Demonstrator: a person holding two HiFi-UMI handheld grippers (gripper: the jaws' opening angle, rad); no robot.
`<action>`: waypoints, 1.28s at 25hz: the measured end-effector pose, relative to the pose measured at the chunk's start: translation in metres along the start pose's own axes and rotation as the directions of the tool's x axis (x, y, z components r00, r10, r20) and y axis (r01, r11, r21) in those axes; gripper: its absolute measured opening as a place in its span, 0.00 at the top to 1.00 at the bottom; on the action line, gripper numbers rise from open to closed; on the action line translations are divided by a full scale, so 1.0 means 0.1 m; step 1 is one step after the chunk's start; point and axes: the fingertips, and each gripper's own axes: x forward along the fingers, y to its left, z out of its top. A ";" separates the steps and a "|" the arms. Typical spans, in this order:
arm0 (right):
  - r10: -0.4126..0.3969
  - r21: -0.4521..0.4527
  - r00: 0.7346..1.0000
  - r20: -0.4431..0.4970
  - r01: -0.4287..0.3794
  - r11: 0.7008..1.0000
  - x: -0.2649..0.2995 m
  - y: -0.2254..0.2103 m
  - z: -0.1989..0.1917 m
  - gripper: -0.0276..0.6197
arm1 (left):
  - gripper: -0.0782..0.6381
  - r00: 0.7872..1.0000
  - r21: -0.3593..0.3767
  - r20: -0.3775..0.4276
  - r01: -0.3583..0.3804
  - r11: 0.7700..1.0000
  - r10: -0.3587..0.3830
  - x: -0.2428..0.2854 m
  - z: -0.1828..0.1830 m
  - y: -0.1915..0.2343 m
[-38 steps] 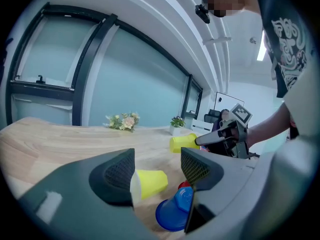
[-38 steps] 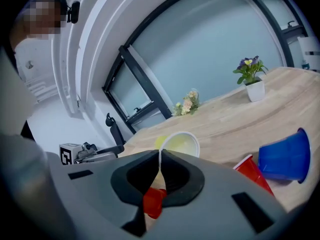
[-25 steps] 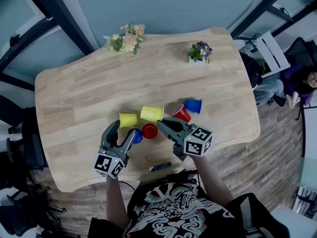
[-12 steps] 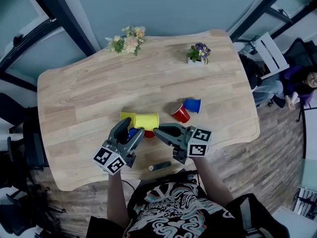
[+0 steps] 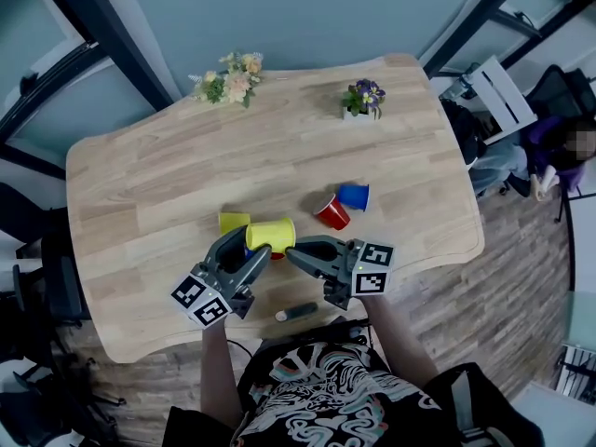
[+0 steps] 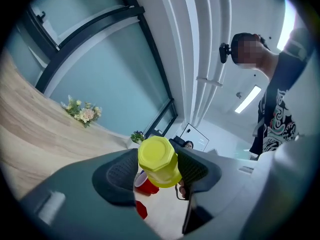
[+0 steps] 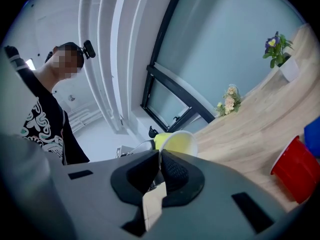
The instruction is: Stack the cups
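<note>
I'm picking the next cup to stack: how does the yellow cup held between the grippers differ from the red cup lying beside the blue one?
The yellow plastic cup is off the wooden table, its rim pinched in the shut right gripper. The red plastic cup lies on the table beside the blue plastic cup, ungripped. One is yellow, the other red. Both are tapered cups turned sideways.

The right gripper [image 5: 290, 250] pinches the rim of the lifted cup [image 5: 272, 234], whose base sits between the jaws of the left gripper [image 5: 250, 244], which have just been closing. A second cup [image 5: 233, 222] lies on the table [image 5: 140, 184] just ahead of the left gripper's tips. A third cup [image 5: 329, 211] and a fourth cup [image 5: 354, 196] lie together off the right gripper's right side.
</note>
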 end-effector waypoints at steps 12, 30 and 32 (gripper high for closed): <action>-0.068 -0.022 0.998 0.018 0.068 0.997 -0.13 -0.14 0.02 0.92 | 0.56 0.999 0.056 -0.049 0.001 0.998 0.002 0.13 0.01 -0.03; -0.259 -0.336 0.960 -0.102 0.212 0.918 -0.24 -0.17 0.00 0.86 | 0.58 0.994 0.130 -0.104 -0.015 0.991 0.028 0.22 0.03 -0.08; -0.298 -0.406 0.947 -0.120 0.227 0.885 -0.27 -0.16 0.00 0.83 | 0.58 0.993 0.134 -0.112 -0.031 0.990 0.046 0.23 0.01 -0.07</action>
